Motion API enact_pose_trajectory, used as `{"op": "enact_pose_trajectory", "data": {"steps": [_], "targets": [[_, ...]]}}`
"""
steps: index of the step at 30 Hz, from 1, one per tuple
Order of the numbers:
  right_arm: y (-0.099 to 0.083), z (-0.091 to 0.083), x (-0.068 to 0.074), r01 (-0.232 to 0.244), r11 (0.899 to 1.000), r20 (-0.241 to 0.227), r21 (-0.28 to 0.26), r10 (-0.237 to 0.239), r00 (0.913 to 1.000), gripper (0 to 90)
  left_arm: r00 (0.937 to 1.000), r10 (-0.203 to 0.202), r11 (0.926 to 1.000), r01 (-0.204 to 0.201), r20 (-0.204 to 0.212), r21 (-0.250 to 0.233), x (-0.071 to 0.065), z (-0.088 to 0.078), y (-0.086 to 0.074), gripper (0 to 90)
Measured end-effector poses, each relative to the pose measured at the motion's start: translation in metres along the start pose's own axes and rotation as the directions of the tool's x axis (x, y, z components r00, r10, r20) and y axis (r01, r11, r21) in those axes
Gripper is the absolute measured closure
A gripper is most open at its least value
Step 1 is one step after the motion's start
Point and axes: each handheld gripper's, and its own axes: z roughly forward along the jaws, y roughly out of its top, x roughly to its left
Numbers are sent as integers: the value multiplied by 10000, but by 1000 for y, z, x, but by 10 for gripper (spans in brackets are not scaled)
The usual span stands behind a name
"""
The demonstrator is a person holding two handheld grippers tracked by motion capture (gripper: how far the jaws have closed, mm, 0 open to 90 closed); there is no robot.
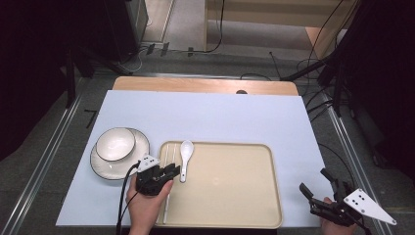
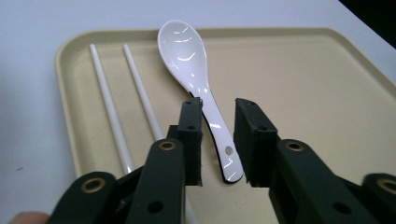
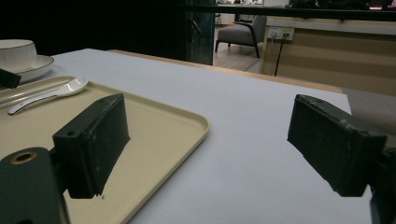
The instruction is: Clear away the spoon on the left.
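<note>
- Far left on the bench [image 1: 205,112], a bowl [image 1: 115,144] sits on a plate [image 1: 105,166], just beside the tray [image 1: 230,196].
- Left gripper [image 1: 170,171] hovers at the tray's left end; the left gripper view shows its jaws slightly parted, straddling the spoon [image 2: 196,79] handle, pads not pressing it.
- That view also reveals two chopsticks [image 2: 108,105] lying left of the spoon.
- Far right, the right gripper [image 1: 317,182] rests off the tray's corner, jaws wide apart, holding nothing; its own view confirms bare bench between them.
</note>
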Motion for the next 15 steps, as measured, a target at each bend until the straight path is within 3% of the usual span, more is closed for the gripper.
{"op": "enact_pose_trajectory", "data": {"steps": [2,9,11,15], "targets": [[0,0,0,6,10000,1,5,-6,10000,129,9999,111,9999,-111,8,88,2,-3,1,622],[0,0,1,15,10000,11,-2,-15,10000,129,9989,391,9987,-399,-262,-304,10,-15,5,155],[0,0,1,8,10000,9,45,-8,10000,129,9984,550,9977,-553,-92,-405,14,-19,5,32],[-1,0,1,-21,10000,52,46,20,10000,129,9980,613,9965,-620,-143,-564,22,-27,6,0]]}}
